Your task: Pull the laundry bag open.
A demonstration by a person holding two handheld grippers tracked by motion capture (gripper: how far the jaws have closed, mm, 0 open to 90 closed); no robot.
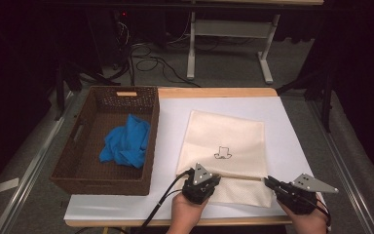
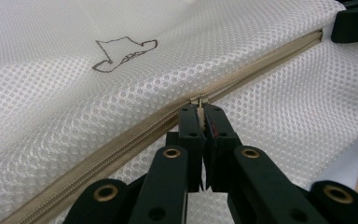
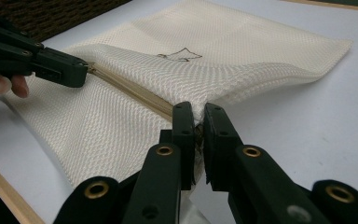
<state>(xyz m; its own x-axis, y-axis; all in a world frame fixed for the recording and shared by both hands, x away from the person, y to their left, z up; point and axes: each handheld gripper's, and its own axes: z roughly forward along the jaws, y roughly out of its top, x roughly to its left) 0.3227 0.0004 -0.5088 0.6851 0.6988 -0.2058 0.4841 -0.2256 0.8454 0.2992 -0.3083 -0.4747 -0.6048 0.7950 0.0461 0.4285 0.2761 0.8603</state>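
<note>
While the cream mesh bag [image 1: 226,146] lies flat on the white sheet [image 1: 282,126] that covers the table [image 1: 214,92], both grippers sit at its near edge, one at each end of the tan zipper [image 2: 121,140] that runs across the bag close to the person. The left gripper [image 2: 200,114] has its fingers [image 2: 189,123] pressed together on the small zipper pull [image 2: 199,103], which stands upright in the narrow slot between them, right at the tips; in the left gripper view the zipper tape stretches away on both sides of that pinch. In the high view this gripper [image 1: 213,181] rests over the bag's near left part, held in the person's left hand [image 1: 187,209].

The right gripper [image 3: 196,119] has its fingers [image 3: 184,126] closed on a fold of mesh at the bag's near right corner, where the zipper ends; the cloth bunches up and rises slightly at the pinch. From above, the right gripper [image 1: 269,182] touches the bag's right edge, with the right hand [image 1: 309,219] behind it. The two grippers stand well apart, with the zipper line between them.

A small dark outline drawing [image 1: 223,153] marks the middle of the bag, beyond the zipper. Left of the sheet stands a brown woven basket [image 1: 78,146] with a crumpled blue cloth [image 1: 125,141] inside it, apart from the bag.
</note>
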